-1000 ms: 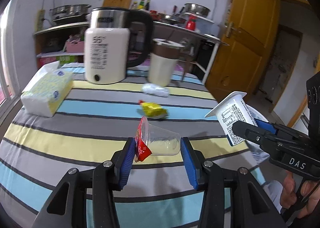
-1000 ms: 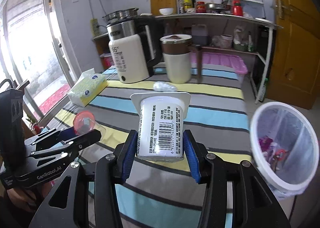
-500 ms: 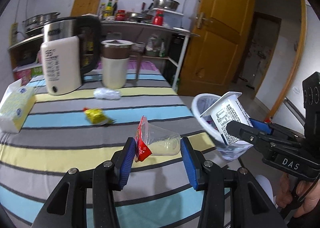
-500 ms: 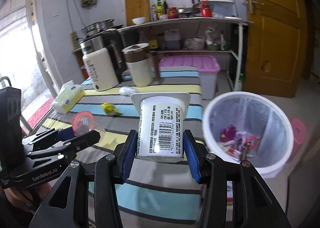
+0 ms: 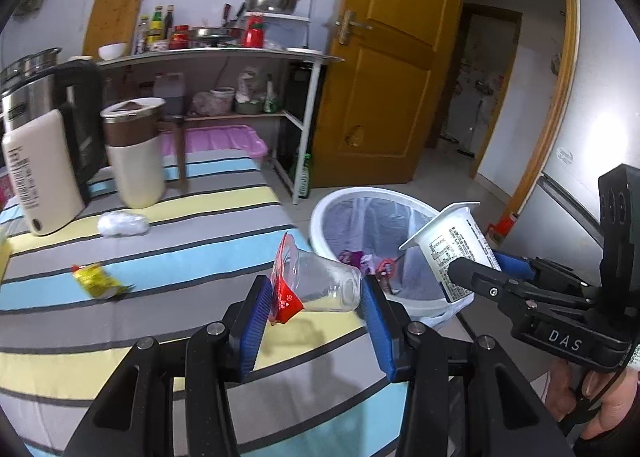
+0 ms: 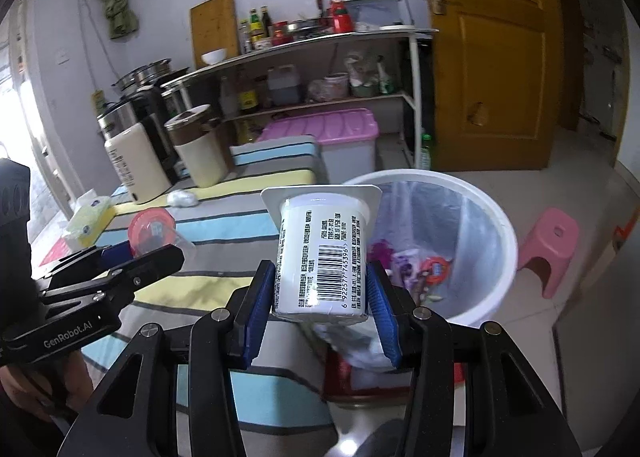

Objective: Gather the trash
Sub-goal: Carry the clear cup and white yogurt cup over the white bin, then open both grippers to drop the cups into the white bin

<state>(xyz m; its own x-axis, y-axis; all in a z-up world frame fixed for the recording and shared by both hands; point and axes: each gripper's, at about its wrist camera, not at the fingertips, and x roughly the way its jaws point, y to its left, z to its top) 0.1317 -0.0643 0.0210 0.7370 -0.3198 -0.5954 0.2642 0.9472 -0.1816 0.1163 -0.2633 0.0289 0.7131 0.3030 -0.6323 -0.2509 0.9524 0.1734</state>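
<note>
- Two pieces of trash are in your grippers. Your left gripper (image 5: 314,307) is clamped on a clear plastic cup (image 5: 326,283) lying sideways between the blue pads, its red peeled-back lid (image 5: 283,289) against the left pad.
- Your right gripper (image 6: 320,303) is squeezing a white yogurt cup (image 6: 322,257) upright, barcode facing the camera, pads pressed on both sides of its lower half.
- From the left wrist view, the yogurt cup sits over the near rim of the white trash bin (image 5: 320,213), which stands on the floor just off the table's edge. Some colourful wrappers are already inside it.
- The plastic cup is above the corner of the striped tablecloth (image 5: 160,321), just beside the bin but not clearly over it.
- On the table: a yellow wrapper (image 5: 96,279) and a crumpled white wad (image 5: 122,224), well apart from both grippers.
- Further back you've got a kettle (image 5: 40,161) and a cream jar with a brown band (image 5: 134,153).
- Your hand (image 5: 600,397) shows at the lower right, on the right gripper's handle.
</note>
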